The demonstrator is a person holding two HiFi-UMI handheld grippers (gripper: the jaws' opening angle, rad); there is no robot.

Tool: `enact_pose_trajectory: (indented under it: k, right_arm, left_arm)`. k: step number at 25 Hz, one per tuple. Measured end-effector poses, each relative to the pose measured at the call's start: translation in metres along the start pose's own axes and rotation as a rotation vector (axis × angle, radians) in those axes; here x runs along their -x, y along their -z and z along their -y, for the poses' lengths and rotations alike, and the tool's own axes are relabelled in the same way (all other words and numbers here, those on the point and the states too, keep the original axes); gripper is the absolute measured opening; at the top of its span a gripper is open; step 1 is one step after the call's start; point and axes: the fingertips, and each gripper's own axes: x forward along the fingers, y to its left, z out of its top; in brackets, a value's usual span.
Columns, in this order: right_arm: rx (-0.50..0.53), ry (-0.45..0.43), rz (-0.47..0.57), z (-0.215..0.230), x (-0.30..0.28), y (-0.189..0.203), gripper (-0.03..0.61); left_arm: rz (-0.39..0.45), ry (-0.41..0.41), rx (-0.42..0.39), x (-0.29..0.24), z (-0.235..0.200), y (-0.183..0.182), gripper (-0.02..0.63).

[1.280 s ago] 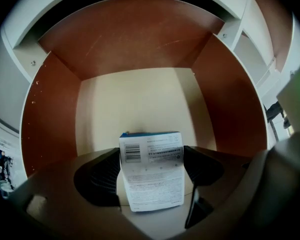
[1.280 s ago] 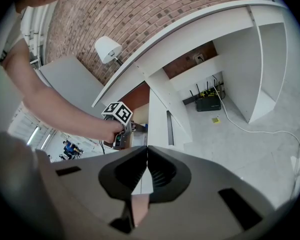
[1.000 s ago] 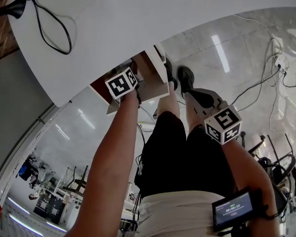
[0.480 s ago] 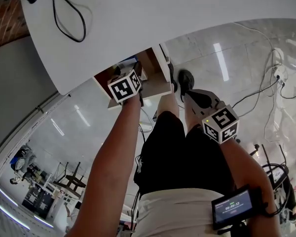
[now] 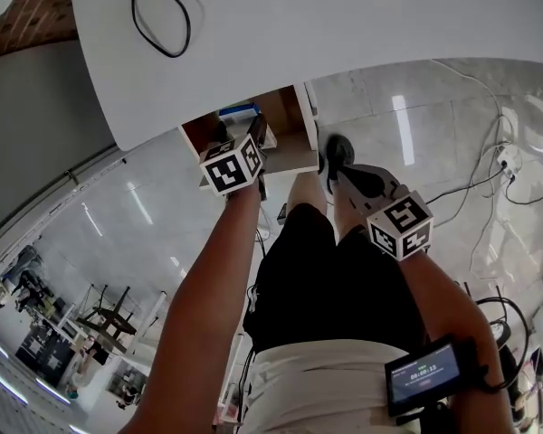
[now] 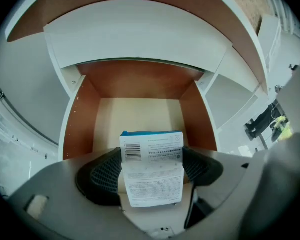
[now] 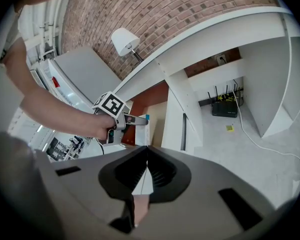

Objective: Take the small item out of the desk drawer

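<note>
Two pads of the left gripper (image 6: 153, 170) are clamped on the small box (image 6: 151, 151), which is white with a barcode and a blue far edge. It is held at the mouth of the open drawer (image 6: 80, 119), whose pale floor and brown walls lie at 12 o'clock from the box. Right gripper (image 7: 146, 156): jaws together, nothing between them, apart from the drawer, left gripper at 10 o'clock in its view.

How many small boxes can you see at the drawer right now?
1: the small box, clamped in the left gripper at the open drawer. Box and jaws hide the drawer's near floor, so more may be hidden.
</note>
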Motion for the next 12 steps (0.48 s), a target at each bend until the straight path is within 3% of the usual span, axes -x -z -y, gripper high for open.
enact_pose_trajectory:
  k: [12]
  right_arm:
    - [0.059,-0.038,-0.038,-0.006,-0.008,0.000,0.006]
  left_arm:
    - [0.111,0.063,0.105,0.037,0.007,-0.006,0.382]
